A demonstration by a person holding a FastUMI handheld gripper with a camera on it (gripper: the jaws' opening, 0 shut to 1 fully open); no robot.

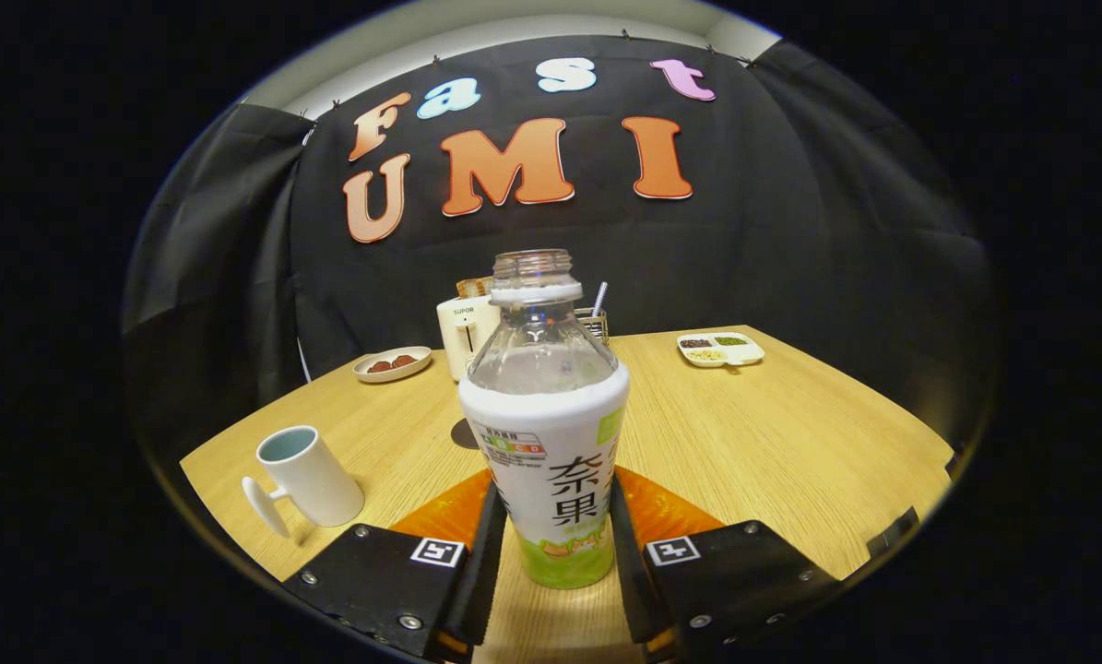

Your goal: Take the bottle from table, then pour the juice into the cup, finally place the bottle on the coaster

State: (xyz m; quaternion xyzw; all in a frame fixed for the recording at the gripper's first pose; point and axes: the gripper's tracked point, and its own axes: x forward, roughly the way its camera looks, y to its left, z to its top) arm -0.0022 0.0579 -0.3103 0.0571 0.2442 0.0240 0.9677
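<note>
An uncapped bottle [551, 433] with a clear neck and a white and green label stands upright between my fingers. My gripper [555, 521] is shut on its lower half, with a finger pressing on each side. Whether its base rests on the wooden table [790, 443] or hangs just above it, I cannot tell. A white cup [309, 475] stands to the left of my fingers, its handle pointing towards me. A dark round coaster [463, 433] lies just behind the bottle on its left, partly hidden by it.
At the far side of the table stand a cream toaster [466, 334], a small plate with reddish food [392, 364], a holder with a straw [595, 318] and a divided white tray [721, 349]. Black cloth walls the booth.
</note>
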